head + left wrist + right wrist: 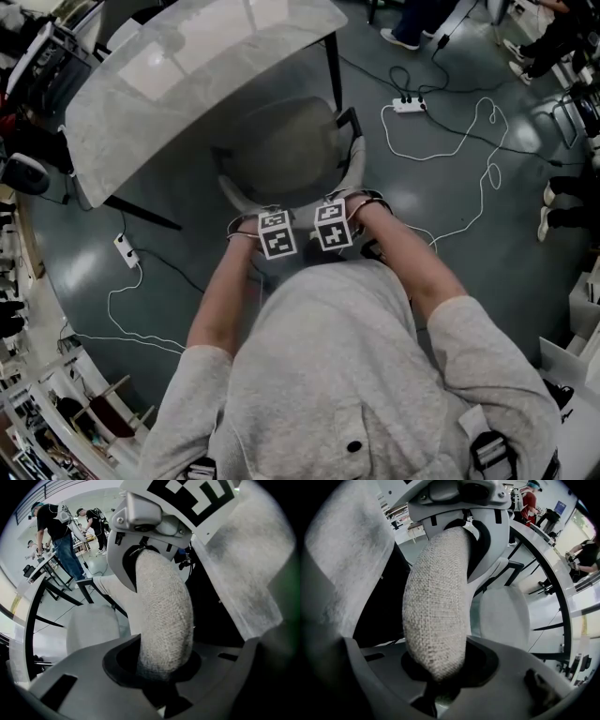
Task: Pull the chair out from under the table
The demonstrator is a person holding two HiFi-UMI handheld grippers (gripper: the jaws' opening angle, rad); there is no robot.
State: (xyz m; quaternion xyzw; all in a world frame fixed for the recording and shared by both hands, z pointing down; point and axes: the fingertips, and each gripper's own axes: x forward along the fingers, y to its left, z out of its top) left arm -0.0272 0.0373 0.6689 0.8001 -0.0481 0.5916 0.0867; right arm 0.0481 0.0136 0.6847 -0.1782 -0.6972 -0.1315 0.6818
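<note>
In the head view the chair (286,155) sits at the centre of the frame, its grey seat just beside the lower right edge of the pale, translucent table (187,66) that fills the upper left. The chair's curved backrest (234,202) faces the person, whose 2 forearms reach down to it from the bottom of the frame.

The left gripper (274,230) and the right gripper (333,223) sit side by side on the top rim of the backrest, their marker cubes nearly touching. In the left gripper view the jaws are clamped on the woven fabric rim (164,616), which runs up from between them. The right gripper view shows the same: its jaws pinch the rim (436,616) from above.

On the dark floor a white power strip (408,105) lies at the upper right with a white cable (469,141) looping from it; a 2nd strip (125,248) lies at the left
</note>
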